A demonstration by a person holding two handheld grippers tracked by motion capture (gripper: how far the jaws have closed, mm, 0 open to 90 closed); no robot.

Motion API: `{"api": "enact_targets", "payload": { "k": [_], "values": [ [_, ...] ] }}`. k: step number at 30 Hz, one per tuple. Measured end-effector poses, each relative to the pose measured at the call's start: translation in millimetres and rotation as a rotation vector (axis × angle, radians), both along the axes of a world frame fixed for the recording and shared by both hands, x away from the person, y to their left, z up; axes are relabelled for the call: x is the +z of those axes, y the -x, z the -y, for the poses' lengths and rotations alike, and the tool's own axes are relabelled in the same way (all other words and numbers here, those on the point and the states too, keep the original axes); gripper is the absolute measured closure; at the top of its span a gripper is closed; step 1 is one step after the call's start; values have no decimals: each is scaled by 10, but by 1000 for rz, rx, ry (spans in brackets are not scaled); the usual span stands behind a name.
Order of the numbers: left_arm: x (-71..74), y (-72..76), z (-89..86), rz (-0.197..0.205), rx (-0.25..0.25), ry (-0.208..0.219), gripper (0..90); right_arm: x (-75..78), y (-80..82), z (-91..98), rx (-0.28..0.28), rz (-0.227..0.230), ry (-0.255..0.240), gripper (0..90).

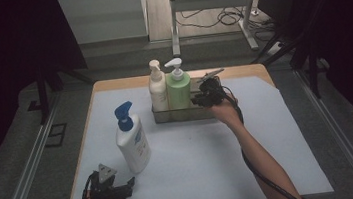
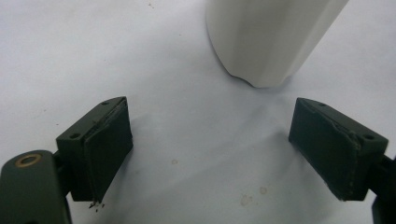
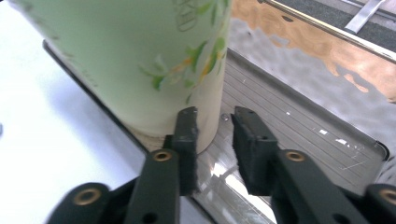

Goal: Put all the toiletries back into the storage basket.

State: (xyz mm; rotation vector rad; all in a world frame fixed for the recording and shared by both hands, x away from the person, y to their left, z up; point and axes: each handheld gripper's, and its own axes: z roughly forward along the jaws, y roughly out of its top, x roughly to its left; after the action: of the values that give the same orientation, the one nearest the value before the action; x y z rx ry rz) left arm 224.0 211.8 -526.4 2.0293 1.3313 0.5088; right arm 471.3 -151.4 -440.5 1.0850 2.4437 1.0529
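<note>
Item one — my right gripper [image 3: 215, 135], at the metal tray [image 1: 205, 112] toward the far edge of the surface [image 1: 197, 167]: fingers [image 3: 187, 135] parted a little, nothing pinched between them, the nearer one just beside the base of the green pump bottle [image 1: 178, 86], whether touching I cannot tell. Item two: that green bottle, upright in the tray, next to a cream pump bottle [image 1: 157, 87] on its left; the right part of the tray lies bare. Item three — my left gripper [image 1: 108, 188], at the near left corner, fingers [image 2: 105, 140] spread wide over the white cover, empty. Item four: the white lotion bottle with the blue pump [image 1: 132, 139], standing on the surface just ahead of my left fingers, well apart from the tray. Hazards, as I judge them: my right fingers sit so close to the green bottle that drawing back carelessly could catch its base and tip it against its cream neighbour. On the left, the lotion bottle is tall and top-heavy with its pump; a low or off-centre pinch could topple it or let the smooth wall slip.
</note>
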Motion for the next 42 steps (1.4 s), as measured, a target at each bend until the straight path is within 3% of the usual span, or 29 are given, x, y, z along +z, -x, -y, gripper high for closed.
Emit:
{"api": "enact_targets", "payload": {
  "k": [16,24,30,42],
  "values": [
    [10,-7,-11,-8,-9,-1,139,122,273,-7,83,-5,-29,395],
    [4,1,-8,-1,-8,-3,138,168,422,30,93,6,-24,225],
    [7,-2,-3,-3,-9,-7,136,213,545,81,105,6,-25,163],
    [1,1,-4,1,-9,-4,133,295,820,182,130,48,-5,71]
  ]
}}
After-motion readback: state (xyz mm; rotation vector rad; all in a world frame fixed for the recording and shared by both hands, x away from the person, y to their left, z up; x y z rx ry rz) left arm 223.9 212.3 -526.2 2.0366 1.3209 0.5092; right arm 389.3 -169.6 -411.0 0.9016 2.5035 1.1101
